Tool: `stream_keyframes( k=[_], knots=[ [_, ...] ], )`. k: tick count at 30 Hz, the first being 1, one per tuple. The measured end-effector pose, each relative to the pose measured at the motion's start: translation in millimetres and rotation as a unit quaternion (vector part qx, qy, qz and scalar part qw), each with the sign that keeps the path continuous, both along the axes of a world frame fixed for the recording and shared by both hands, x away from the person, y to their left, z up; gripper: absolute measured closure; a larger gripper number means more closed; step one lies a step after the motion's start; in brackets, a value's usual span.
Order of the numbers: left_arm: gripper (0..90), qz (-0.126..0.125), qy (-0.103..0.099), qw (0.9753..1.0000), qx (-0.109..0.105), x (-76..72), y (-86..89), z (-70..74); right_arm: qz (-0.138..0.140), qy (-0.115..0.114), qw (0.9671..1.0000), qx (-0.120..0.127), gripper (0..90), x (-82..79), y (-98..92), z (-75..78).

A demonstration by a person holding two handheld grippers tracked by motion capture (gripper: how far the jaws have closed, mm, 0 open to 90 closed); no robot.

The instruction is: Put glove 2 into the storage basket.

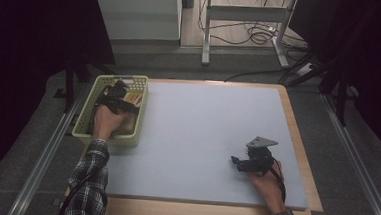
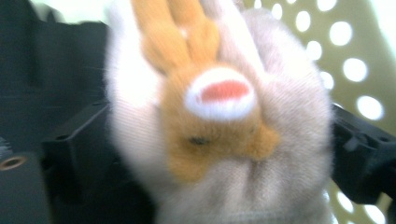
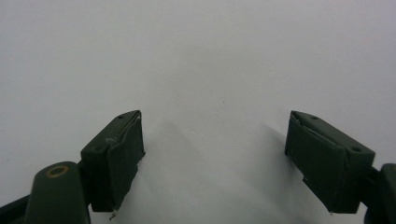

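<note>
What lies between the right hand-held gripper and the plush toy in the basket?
Nothing visible on the grey mat. But the basket wall rises between them, and the left hand-held gripper is already shut on the plush toy. The right hand-held gripper is open.

Right claw (image 3: 212, 158) with jaws spread wide above the plain pale mat (image 3: 201, 60)

blurred plush toy (image 2: 219, 126), edges cropped, hiding claw gap
</note>
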State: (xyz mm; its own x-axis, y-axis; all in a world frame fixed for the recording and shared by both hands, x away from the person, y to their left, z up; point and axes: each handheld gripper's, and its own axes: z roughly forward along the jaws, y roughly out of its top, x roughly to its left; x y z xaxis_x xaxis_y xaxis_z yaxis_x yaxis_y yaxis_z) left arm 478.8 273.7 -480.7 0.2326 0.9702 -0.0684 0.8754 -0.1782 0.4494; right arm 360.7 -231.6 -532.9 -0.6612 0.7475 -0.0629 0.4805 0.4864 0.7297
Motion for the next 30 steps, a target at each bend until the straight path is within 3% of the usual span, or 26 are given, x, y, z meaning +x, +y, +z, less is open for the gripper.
stream_keyframes(
  k=[3,6,8,10,13,16,20,30],
  knots=[
    [7.6,0.006,-0.026,0.9996,-0.013,-6.6,5.3,13.2,0.0,0.0,1.0,0.0,19.1,0.0,0.0,0.0],
    [15.3,0.004,-0.034,0.9992,-0.019,-11.1,9.4,17.3,0.0,0.0,1.0,0.0,19.1,0.0,0.0,0.0],
    [33.7,-0.004,-0.029,0.9988,-0.04,-12.8,10.4,14.3,0.0,0.0,1.0,0.0,19.1,0.0,0.0,0.0],
    [44.6,-0.011,-0.013,0.9988,-0.046,-12.2,10.1,8.4,0.0,0.0,1.0,0.0,19.1,0.0,0.0,0.0],
    [52.1,-0.014,0.004,0.9991,-0.04,-9.5,8.3,-1.1,0.0,0.0,1.0,0.0,19.1,0.0,0.0,0.0],
    [55.5,-0.014,0.003,0.9978,-0.065,-8.1,7.4,-3.4,0.0,0.0,1.0,0.0,19.1,0.1,0.0,0.0],
    [55.0,-0.016,-0.001,0.9979,-0.063,-8.9,7.2,-1.8,0.0,0.0,1.0,0.0,19.1,0.0,0.0,0.0],
    [25.2,-0.003,-0.054,0.9971,-0.053,-20.5,17.8,5.4,0.0,0.0,1.0,0.0,19.1,0.0,0.0,0.0]
  ],
)
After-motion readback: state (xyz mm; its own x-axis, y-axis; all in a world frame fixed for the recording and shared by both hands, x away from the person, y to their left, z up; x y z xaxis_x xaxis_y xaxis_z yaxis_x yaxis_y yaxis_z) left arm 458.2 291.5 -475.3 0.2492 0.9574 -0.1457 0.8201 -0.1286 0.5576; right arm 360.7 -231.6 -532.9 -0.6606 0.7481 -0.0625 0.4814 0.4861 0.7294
